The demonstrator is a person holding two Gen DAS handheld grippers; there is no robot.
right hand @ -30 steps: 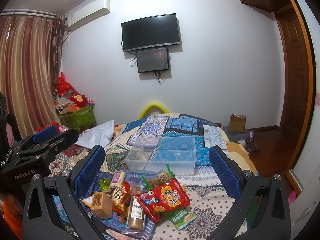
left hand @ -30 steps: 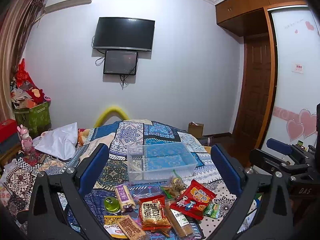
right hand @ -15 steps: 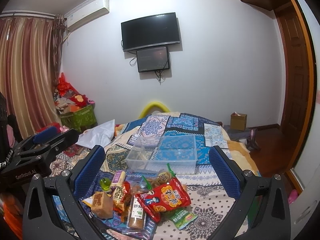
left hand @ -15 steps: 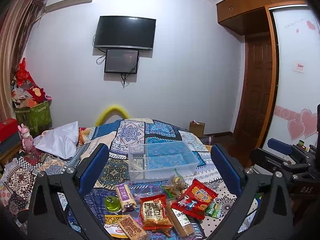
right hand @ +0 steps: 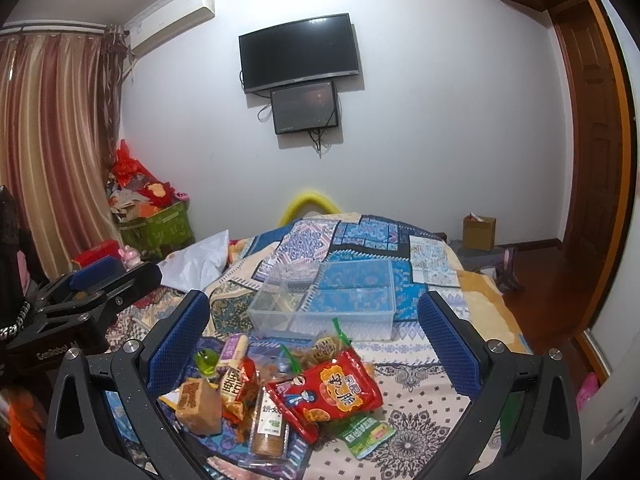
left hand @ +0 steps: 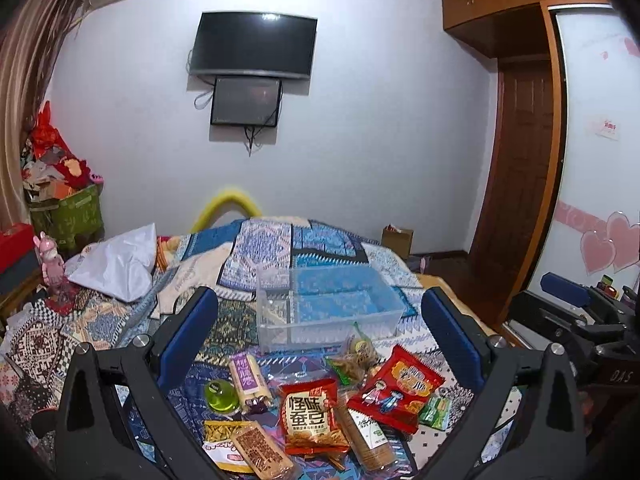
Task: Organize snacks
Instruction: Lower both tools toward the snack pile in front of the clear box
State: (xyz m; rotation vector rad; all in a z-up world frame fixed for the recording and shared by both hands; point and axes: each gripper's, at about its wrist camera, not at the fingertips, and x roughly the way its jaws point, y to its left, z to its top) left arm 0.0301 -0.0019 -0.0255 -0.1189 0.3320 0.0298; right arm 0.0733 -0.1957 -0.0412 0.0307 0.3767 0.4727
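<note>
I am seeing the snacks (left hand: 320,412) lying in a loose pile on the near part of the patterned bedspread (left hand: 280,248), and the red packet (right hand: 328,390) is resting on top of them at the right. Just beyond the pile the clear plastic box (left hand: 328,304) is sitting on the bed. My left gripper (left hand: 320,328) and right gripper (right hand: 316,328) are both hovering over the pile with fingers spread wide apart and holding nothing.

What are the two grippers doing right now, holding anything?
Left gripper: jaws wide open, holding nothing, above the snacks.
Right gripper: jaws wide open, holding nothing, also above the snacks.
</note>
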